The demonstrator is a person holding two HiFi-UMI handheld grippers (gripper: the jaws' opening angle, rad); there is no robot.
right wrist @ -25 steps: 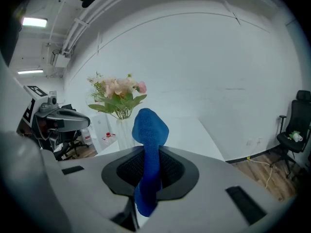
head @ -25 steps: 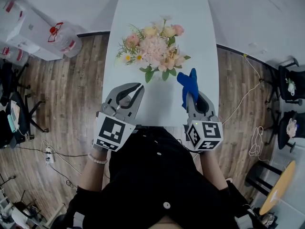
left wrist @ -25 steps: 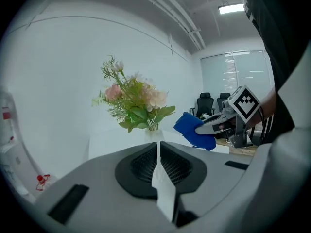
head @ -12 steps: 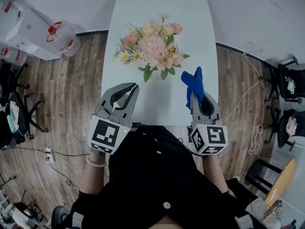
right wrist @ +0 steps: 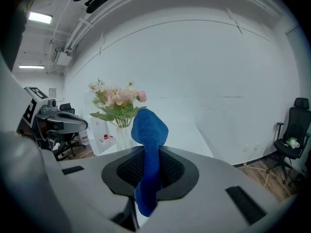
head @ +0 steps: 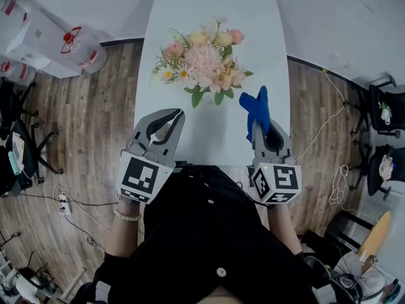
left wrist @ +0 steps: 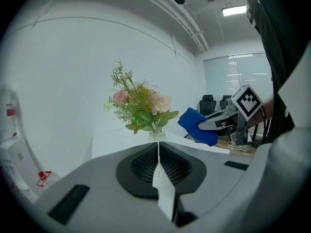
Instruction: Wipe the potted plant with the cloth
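Observation:
The potted plant (head: pixel 201 65), a bunch of pink and peach flowers with green leaves in a clear vase, stands mid-table on the white table (head: pixel 209 5). It also shows in the left gripper view (left wrist: pixel 141 108) and the right gripper view (right wrist: pixel 119 103). My right gripper (head: pixel 256 126) is shut on a blue cloth (head: pixel 255 108), which sticks up out of the jaws (right wrist: pixel 149 130), just right of and nearer than the flowers, not touching them. My left gripper (head: pixel 179 113) hovers near the table's front edge, left of the plant, shut and empty (left wrist: pixel 158 145).
Large water jugs (head: pixel 79 46) and white boxes stand on the wooden floor to the left. Black office chairs (head: pixel 386 116) and loose cables (head: pixel 338 189) are to the right. The person's dark clothing fills the bottom of the head view.
The right gripper with the cloth has drifted slightly right. The left gripper has barely shifted, and the plant has not moved.

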